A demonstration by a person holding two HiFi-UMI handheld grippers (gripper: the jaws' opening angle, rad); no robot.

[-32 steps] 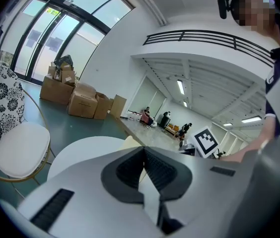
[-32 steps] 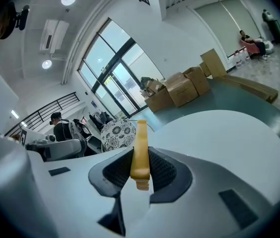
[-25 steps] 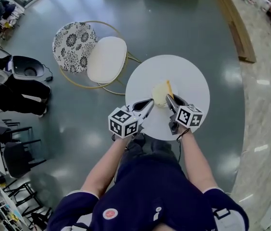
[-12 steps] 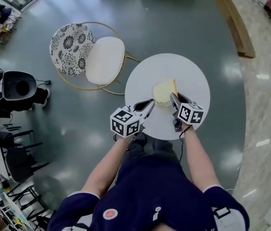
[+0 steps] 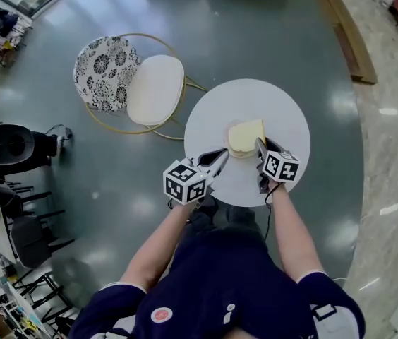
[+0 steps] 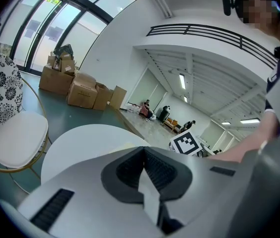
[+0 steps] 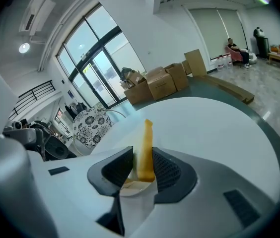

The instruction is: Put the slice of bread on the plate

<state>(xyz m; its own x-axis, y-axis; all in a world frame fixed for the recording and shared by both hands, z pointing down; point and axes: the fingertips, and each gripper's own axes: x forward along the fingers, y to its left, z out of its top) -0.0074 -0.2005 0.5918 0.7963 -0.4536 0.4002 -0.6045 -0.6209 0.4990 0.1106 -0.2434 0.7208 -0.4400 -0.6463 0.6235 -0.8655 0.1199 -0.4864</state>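
I'm seeing the pale yellow slice of bread (image 7: 145, 148) with an orange-brown crust standing on edge between the jaws of my right gripper (image 5: 258, 145). Its long side is running straight out ahead of the jaws, toward the far side, crust edge up. Those jaws have just been opening, yet the ribbed pads are touching both faces. A pale rounded rim, seemingly the small white plate (image 7: 129, 188), is showing just under the slice's near end, over the near half of the round white table (image 5: 284, 108). My left gripper (image 6: 143, 152) is hovering just left, jaws pressed together, holding nothing. A white-seated, gold-framed chair (image 5: 155, 87) is standing far left.
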